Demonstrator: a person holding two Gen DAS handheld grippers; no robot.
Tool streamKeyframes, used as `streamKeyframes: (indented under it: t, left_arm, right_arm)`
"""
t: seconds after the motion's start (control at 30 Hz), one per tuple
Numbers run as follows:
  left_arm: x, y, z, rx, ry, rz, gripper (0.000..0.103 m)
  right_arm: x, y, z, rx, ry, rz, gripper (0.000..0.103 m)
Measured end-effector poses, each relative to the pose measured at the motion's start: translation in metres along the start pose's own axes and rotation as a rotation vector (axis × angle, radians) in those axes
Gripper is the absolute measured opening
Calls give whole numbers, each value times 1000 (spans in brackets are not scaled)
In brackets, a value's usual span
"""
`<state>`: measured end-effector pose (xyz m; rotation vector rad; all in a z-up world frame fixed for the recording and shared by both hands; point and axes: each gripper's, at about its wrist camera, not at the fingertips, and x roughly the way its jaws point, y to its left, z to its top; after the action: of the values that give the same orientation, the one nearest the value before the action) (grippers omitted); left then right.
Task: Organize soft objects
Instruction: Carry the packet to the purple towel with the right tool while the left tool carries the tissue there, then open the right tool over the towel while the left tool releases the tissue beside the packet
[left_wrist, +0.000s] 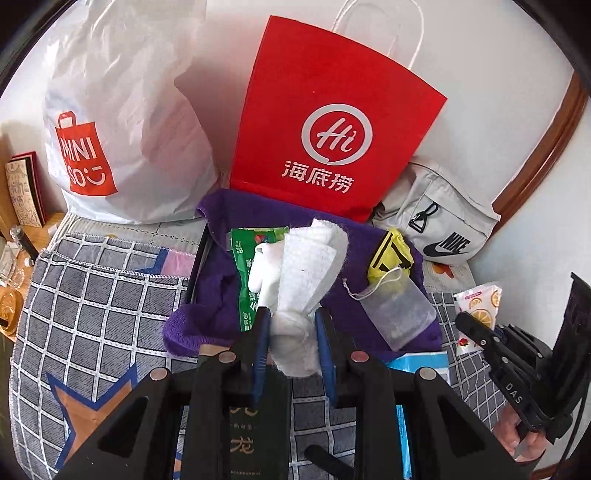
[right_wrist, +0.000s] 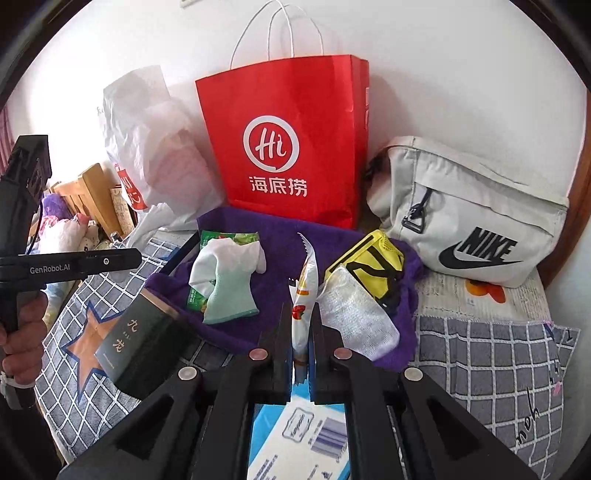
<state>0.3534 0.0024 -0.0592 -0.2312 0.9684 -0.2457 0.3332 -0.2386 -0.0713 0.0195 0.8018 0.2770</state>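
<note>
My left gripper (left_wrist: 291, 325) is shut on a white towel-like cloth (left_wrist: 310, 266) and holds it above the purple towel (left_wrist: 214, 295). My right gripper (right_wrist: 299, 325) is shut on a white snack packet with orange fruit print (right_wrist: 306, 295), held edge-on above the purple towel (right_wrist: 236, 325). In the right wrist view the white and mint cloth (right_wrist: 229, 280) hangs over a green packet (right_wrist: 207, 236). A green packet (left_wrist: 245, 273), a yellow pouch (left_wrist: 389, 254) and a clear mesh pouch (left_wrist: 399, 310) lie on the towel. The right gripper and its packet (left_wrist: 480, 302) show at the right of the left wrist view.
A red paper bag (left_wrist: 332, 122) and a white Miniso bag (left_wrist: 122, 122) stand against the wall. A grey Nike bag (right_wrist: 469, 218) lies at the right. A dark box (right_wrist: 144, 339) and a blue-white box (right_wrist: 306, 435) lie on the checked blanket (right_wrist: 491, 362).
</note>
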Motion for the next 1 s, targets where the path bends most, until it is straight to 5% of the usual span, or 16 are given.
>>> streamKeyframes:
  t: [0.73, 1.0]
  left_arm:
    - [65, -17, 22, 39, 81, -37, 24]
    - [95, -34, 26, 48, 147, -51, 24]
  right_arm:
    - [111, -17, -5, -7, 256, 76, 10]
    - [116, -26, -6, -23, 252, 58, 30]
